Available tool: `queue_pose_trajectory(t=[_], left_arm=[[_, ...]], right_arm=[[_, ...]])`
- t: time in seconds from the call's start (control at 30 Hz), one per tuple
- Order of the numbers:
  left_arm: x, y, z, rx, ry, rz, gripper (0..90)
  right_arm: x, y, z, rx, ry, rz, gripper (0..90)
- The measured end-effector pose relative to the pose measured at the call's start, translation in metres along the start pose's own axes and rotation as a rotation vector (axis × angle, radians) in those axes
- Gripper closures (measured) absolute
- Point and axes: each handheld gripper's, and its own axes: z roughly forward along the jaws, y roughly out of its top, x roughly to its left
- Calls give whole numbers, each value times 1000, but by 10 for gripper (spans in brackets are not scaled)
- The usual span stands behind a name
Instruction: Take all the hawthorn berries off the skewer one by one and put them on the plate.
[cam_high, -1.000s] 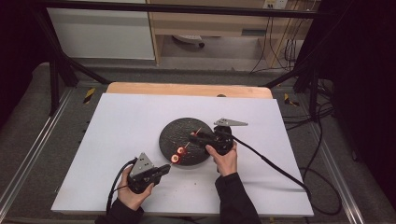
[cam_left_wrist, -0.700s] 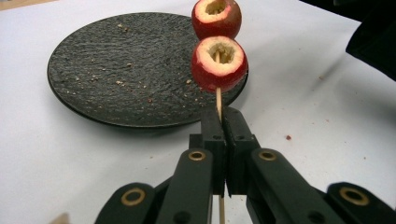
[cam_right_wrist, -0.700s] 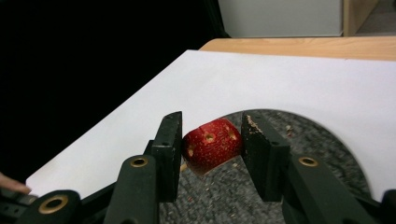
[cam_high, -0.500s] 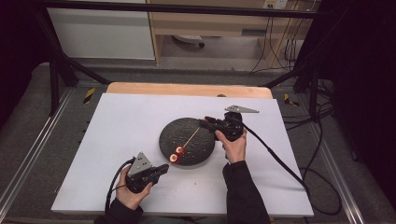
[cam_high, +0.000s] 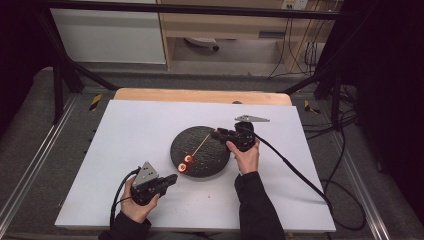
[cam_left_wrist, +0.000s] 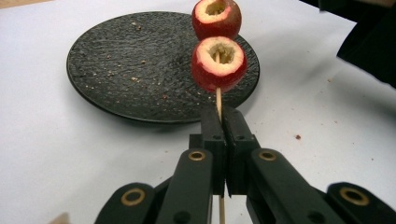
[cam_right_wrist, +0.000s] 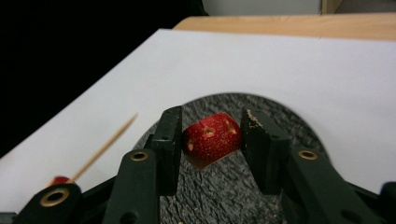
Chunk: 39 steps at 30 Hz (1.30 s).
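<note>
Overhead, the left gripper (cam_high: 171, 179) sits at the plate's (cam_high: 220, 155) near edge w/ the skewer (cam_high: 200, 145) running up over the plate, while the right gripper (cam_high: 216, 134) hovers at the plate's far right rim. Left gripper view: jaws pinched tight on the thin stick just below two red fruit pieces (cam_left_wrist: 218, 64) — light, brittle wood, so hold close to the fruit. Right gripper view: jaws narrow, clamped on a third piece (cam_right_wrist: 212, 136) above the plate; prob soft & slick, so grip the sides gently.
</note>
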Motion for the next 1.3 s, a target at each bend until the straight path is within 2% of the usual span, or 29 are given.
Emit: queue_pose_trajectory(t=[0.17,0.43,0.8,0.97,1.1,1.3], left_arm=[[3,0,-1,0,4,-7,883],[6,-1,0,8,7,-15,883],[7,-1,1,14,8,-17,883],[7,-2,1,15,8,-17,883],[7,-1,1,15,9,-17,883],[6,-1,2,16,10,-15,883]], right_arm=[[2,-16,17,46,5,-5,607],[2,-42,40,129,-13,-19,606],[-1,-52,49,195,-48,-49,592],[1,-49,44,186,-50,-63,506],[8,-41,31,160,-39,-83,394],[21,-34,13,127,-7,-85,204]])
